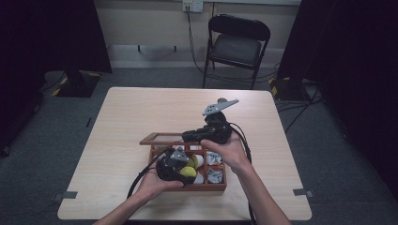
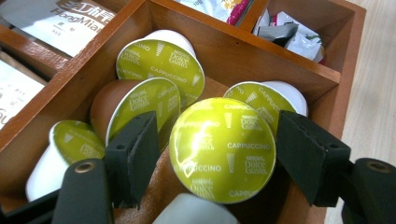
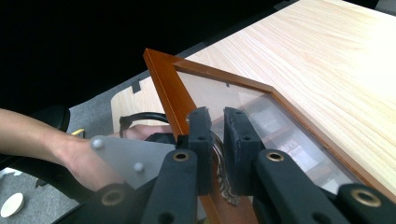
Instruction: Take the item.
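A: So, where is the capsule point(image 2: 222, 149) sitting?

B: At the near end of a compartment of the wooden box point(image 1: 213, 186), on the counter point(image 1: 141, 112). It lies tipped over, its round lime foil face turned up toward the left gripper's camera, so its short axis runs from that lid back and down into the compartment. The "CAPPUCCINO" print runs about level across the foil.

A: And the left gripper point(image 2: 215, 151)?

B: Its fingers point(image 2: 135, 149) stand on either side of the capsule. The left one has a gap to the rim; the right one is at the foil's edge, and I cannot tell whether it touches. So nothing is squeezed yet.

A: Anything around it?

B: Four more green-lidded capsules point(image 2: 159, 60) lie in the same compartment, tilted various ways, one with a brown body point(image 2: 105, 105). Sachets point(image 2: 289, 32) fill the compartment beyond the divider.

A: What about the right gripper point(image 3: 215, 140)?

B: Its fingers are clenched on the metal clasp point(image 3: 223, 179) at the edge of the glass-paned lid point(image 3: 243, 98), which stands swung up, its wooden frame running away from the camera. In the high view that lid point(image 1: 162, 138) sits raised at the box's far side, with the right hand point(image 1: 230, 152) beside it.
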The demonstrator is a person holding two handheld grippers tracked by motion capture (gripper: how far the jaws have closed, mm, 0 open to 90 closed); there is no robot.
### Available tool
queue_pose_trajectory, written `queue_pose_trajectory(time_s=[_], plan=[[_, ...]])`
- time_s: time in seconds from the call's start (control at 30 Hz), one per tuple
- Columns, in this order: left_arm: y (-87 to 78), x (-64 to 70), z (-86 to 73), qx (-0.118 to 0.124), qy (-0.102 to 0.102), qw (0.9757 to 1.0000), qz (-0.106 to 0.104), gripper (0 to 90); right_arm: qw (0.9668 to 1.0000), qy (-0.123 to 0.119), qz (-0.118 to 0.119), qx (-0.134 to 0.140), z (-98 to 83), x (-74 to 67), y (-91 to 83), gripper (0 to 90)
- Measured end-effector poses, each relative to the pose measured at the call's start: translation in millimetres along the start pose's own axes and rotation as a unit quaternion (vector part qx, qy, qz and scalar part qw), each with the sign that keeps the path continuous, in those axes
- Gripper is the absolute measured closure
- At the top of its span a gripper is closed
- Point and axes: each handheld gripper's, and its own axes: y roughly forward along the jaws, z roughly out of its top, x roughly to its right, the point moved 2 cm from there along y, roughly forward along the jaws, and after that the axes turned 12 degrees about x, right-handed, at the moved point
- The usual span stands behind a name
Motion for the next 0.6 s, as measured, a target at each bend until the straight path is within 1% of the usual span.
queue_pose_trajectory(time_s=[0.1, 0.13, 0.2, 0.23, 0.3, 0.33, 0.37, 0.4, 0.43, 0.47, 0.5, 0.53, 0.6], plan=[[1.4, -0.3, -1.0, -0.009, -0.002, 1.0000, 0.000, 30.9, 1.0000, 0.000, 0.000, 0.000, 0.0, 0.0, -0.1, 81.8], [2.5, 1.1, -1.2, -0.003, -0.012, 0.9999, 0.000, 30.9, 1.0000, 0.001, 0.000, -0.001, 0.0, -0.2, -0.1, 81.8], [3.1, 0.8, -1.2, -0.005, -0.015, 0.9999, -0.001, 31.1, 1.0000, 0.001, -0.001, -0.001, -0.1, -0.2, -0.1, 81.8], [3.0, -0.1, -1.1, -0.010, -0.014, 0.9999, -0.004, 31.1, 1.0000, 0.001, -0.001, -0.001, -0.1, -0.2, -0.1, 81.8], [3.9, -0.2, -2.1, -0.014, -0.022, 0.9997, -0.003, 31.2, 1.0000, 0.001, -0.001, -0.001, 0.0, -0.1, -0.1, 81.8], [4.1, -2.2, -2.5, -0.026, -0.010, 0.9996, 0.003, 31.2, 1.0000, 0.001, -0.001, -0.001, 0.0, -0.1, -0.1, 81.8], [4.9, -1.2, -2.8, -0.026, -0.014, 0.9996, 0.002, 32.1, 1.0000, 0.001, -0.001, -0.001, 0.0, -0.1, -0.1, 81.8], [5.0, -0.9, -2.7, -0.026, -0.012, 0.9996, 0.001, 33.8, 1.0000, 0.001, -0.001, 0.000, 0.0, -0.1, -0.1, 81.8], [5.6, 0.3, -2.5, -0.021, -0.018, 0.9996, 0.000, 35.2, 1.0000, 0.001, -0.001, -0.001, -0.1, -0.2, -0.1, 81.8], [5.5, -0.6, -2.6, -0.027, -0.013, 0.9996, 0.002, 35.4, 1.0000, 0.001, -0.001, -0.001, -0.1, -0.2, -0.1, 81.8], [6.5, 0.7, -2.8, -0.023, -0.020, 0.9995, 0.006, 37.0, 1.0000, 0.001, 0.000, -0.001, 0.0, -0.1, -0.1, 81.8], [6.1, 0.1, -2.8, -0.029, -0.012, 0.9995, 0.007, 37.0, 1.0000, 0.001, 0.000, -0.001, 0.0, -0.1, -0.1, 81.8], [6.1, 1.2, -2.6, -0.025, -0.011, 0.9996, 0.010, 37.7, 1.0000, 0.001, -0.001, -0.001, 0.0, -0.1, -0.1, 81.8]])
